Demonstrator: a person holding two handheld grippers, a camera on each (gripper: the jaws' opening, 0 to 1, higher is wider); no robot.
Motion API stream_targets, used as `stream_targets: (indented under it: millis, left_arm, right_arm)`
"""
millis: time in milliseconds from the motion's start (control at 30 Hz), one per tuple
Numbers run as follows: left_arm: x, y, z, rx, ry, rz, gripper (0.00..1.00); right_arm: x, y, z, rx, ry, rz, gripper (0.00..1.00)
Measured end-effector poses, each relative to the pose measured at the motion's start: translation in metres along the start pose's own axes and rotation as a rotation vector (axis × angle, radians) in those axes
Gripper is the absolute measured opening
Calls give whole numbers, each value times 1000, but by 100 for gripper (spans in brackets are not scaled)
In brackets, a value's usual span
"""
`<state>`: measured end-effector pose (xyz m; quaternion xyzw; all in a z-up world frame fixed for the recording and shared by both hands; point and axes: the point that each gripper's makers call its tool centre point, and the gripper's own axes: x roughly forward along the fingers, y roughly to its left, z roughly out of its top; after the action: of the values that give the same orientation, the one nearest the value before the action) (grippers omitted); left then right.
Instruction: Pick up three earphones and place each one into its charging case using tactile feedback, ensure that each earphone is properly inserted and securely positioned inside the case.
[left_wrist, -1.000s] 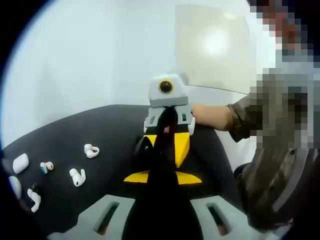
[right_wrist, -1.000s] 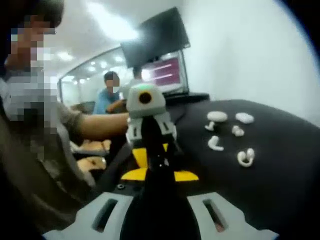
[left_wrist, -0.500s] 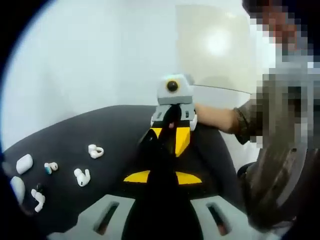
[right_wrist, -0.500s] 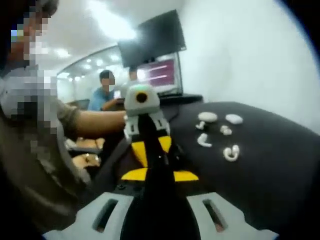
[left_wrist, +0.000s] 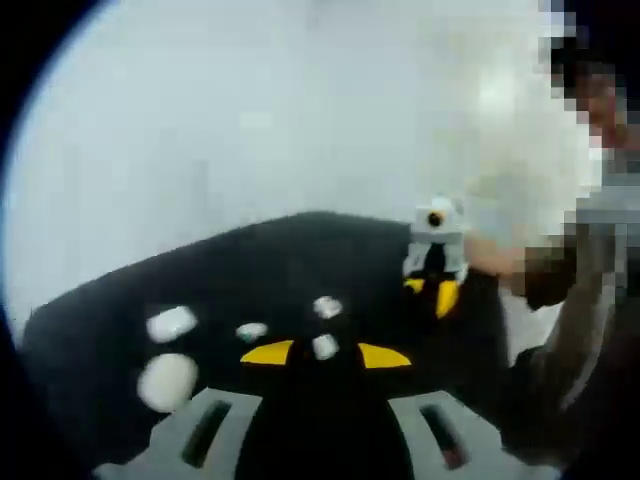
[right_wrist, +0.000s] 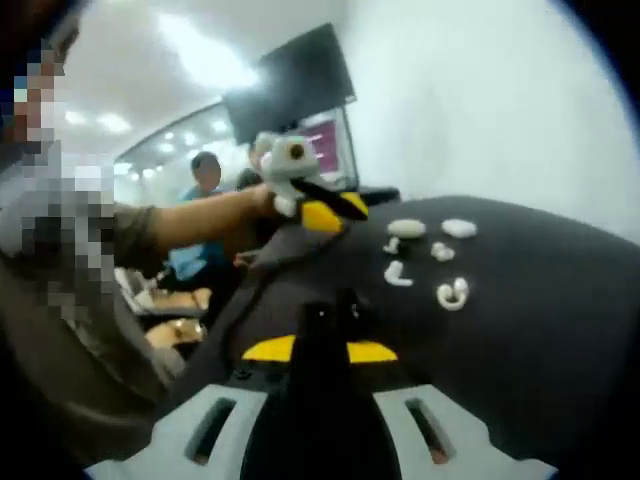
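None of the small white earphones (right_wrist: 397, 273) sits in a white oval charging case (right_wrist: 406, 228) yet; all lie loose on the black table (right_wrist: 540, 300). Both tongs, left gripper (right_wrist: 320, 208) and right gripper (left_wrist: 433, 275), look closed and carry nothing. Everything is left to do.

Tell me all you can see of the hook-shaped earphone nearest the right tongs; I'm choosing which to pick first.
In the right gripper view the hook-shaped earphone is small, white and glossy, plastic by its look, a rounded bud with a curved loop forming an open ring. It lies flat on the black table, apart from the other white pieces beyond it. Nothing grips or touches it; the right tongs sit short of it. Finer detail is blurred.
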<state>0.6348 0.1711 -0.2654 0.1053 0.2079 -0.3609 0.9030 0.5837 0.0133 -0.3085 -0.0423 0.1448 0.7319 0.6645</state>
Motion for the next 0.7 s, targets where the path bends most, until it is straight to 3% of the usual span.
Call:
stream_targets:
  millis: [133, 233, 400, 533, 600, 700]
  left_arm:
    - [6, 18, 7, -28, 109, 34, 18]
    - [23, 19, 8, 30, 219, 26, 18]
    - [46, 20, -12, 154, 423, 10, 15]
    - [58, 20, -20, 132, 481, -7, 18]
    - [57, 27, -27, 168, 538, 13, 18]
    - [58, 31, -33, 170, 565, 22, 17]
  right_arm:
    - [1, 0, -1, 6, 0, 0, 18]
    - [1, 0, -1, -2, 1, -2, 18]
    - [1, -1, -1, 7, -1, 1, 18]
    - [1, 0, -1, 3, -1, 1, 18]
    - [2, 1, -1, 1, 0, 1, 18]
    - [3, 1, -1, -4, 4, 2, 18]
